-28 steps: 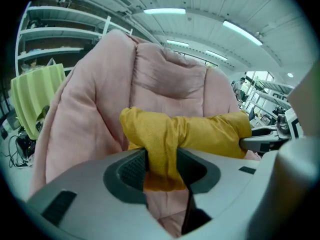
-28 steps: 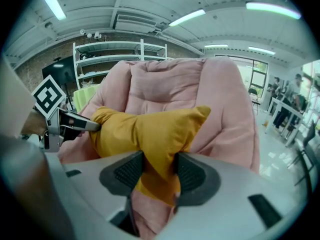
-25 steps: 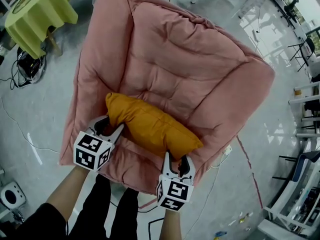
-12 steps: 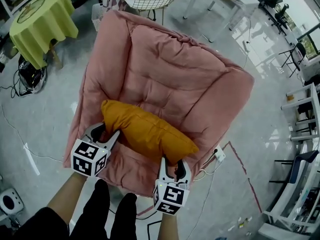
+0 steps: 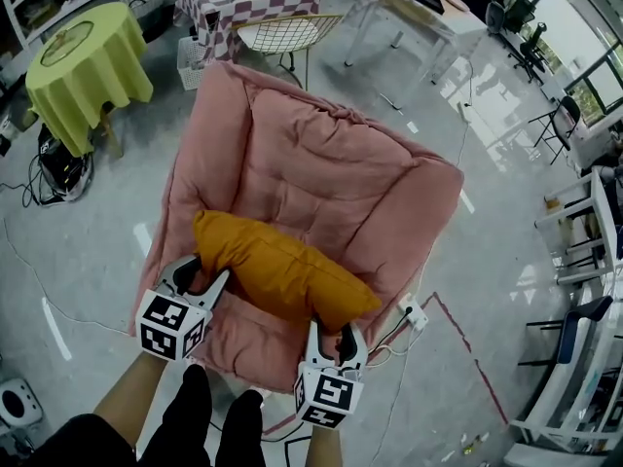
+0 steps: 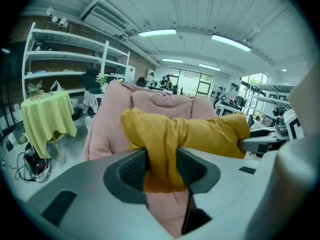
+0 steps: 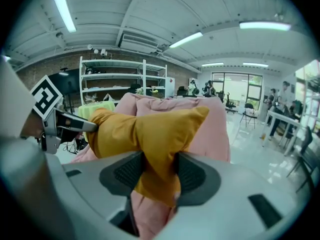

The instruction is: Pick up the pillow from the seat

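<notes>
Pinching the orange pillow (image 5: 277,270) at both ends just over the front edge of the pink armchair (image 5: 321,154): with the left gripper (image 5: 206,272) clamped on the bunched corner toward the armchair's left side in the head view, with the right gripper (image 5: 337,331) clamped on the opposite corner toward its right side, fabric squeezed tight between each pair of jaws. Stretched between them across the armchair's seat cushion, in front of its backrest. Beyond the armchair's back, a wire chair (image 5: 287,32) and a checkered table (image 5: 234,3); off to its left rear, a round table (image 5: 83,61) under a yellow-green cloth.
</notes>
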